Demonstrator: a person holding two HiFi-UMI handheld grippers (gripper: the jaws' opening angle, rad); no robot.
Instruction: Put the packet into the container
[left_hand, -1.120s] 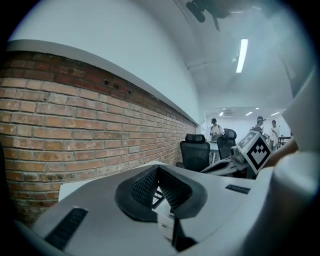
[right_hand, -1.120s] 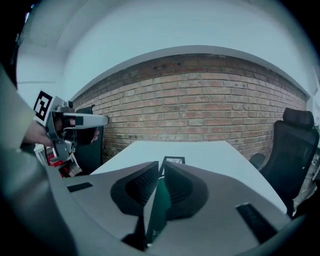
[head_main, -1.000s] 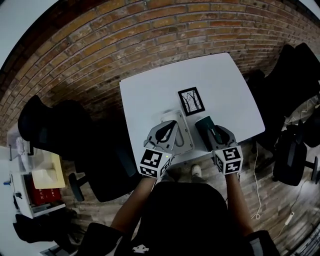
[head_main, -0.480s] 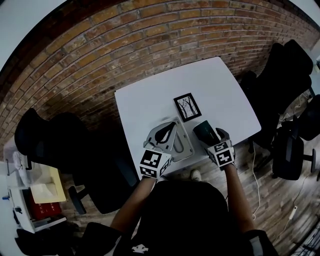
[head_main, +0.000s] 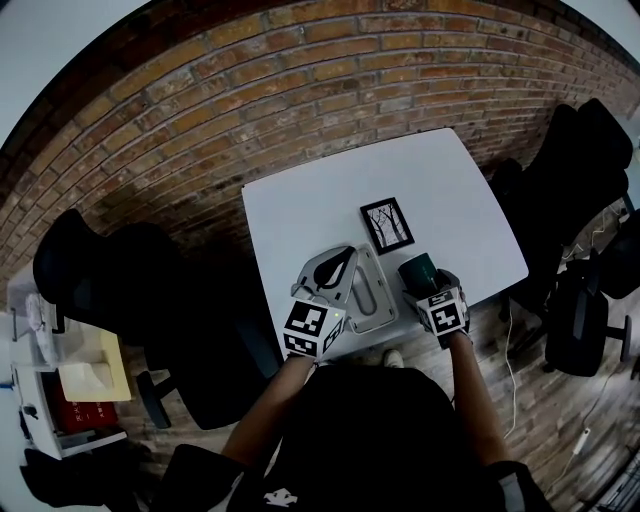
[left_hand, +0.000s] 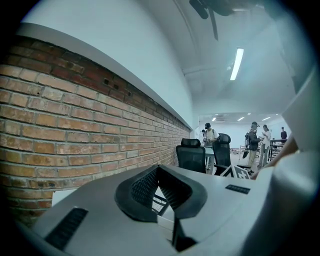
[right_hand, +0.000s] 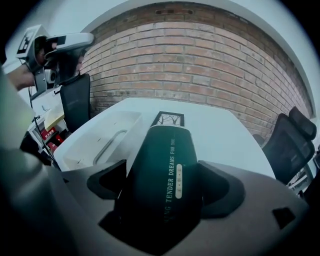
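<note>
A dark green packet with pale print lies lengthwise between the jaws of my right gripper, near the table's front edge, right of the white container. In the right gripper view the packet fills the gap of the right gripper; its jaws are opening and stand wide beside it. The container sits just left of it, with nothing visible inside. My left gripper hangs over the container, its tips together and nothing between them. The left gripper view shows the left gripper pointing at the brick wall.
A small black-framed picture lies flat on the white table beyond the packet. Black office chairs stand left and right of the table. A brick wall runs behind it. A cart with boxes stands far left.
The right gripper has turned slightly toward the container. The packet now looks shorter, with its end tipped up. The left gripper stays over the container.
</note>
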